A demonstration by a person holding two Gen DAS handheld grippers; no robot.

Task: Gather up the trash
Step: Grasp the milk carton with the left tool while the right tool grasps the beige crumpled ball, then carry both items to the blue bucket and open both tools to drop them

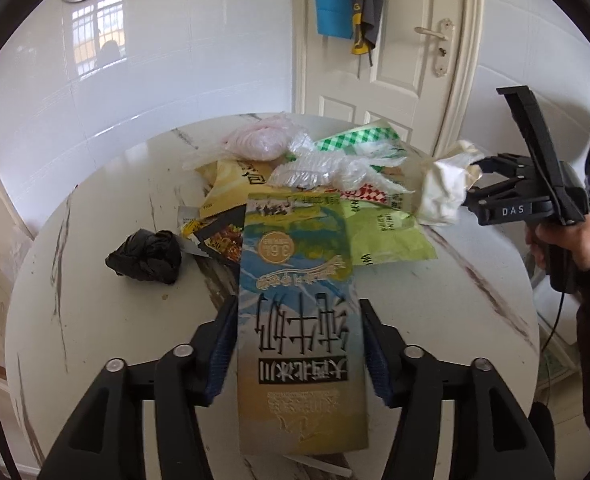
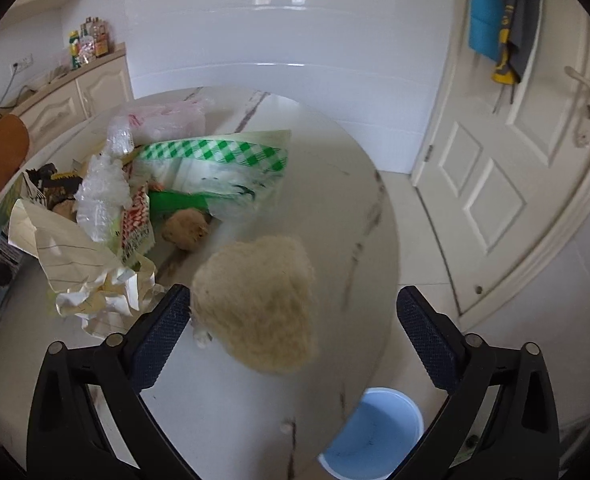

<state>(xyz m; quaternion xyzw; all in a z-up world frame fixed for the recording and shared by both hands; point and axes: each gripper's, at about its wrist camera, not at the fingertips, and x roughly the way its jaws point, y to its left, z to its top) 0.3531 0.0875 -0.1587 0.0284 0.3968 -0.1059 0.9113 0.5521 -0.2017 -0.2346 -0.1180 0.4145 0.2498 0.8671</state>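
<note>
While your left gripper (image 1: 299, 344) loosely straddles the milk carton (image 1: 299, 300), your wide-open right gripper (image 2: 295, 344) frames a blurred beige wad (image 2: 257, 304), grip unclear.

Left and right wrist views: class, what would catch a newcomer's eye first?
A tall milk carton stands between the left gripper's fingers, before a litter heap on the round table. A blurred fluffy ball lies between the right gripper's open fingers, with a blue bin below the table edge.

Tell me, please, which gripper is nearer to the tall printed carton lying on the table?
Left. The left gripper straddles the carton, one finger on either side; the right gripper is away to its right, beside the crumpled paper.
</note>
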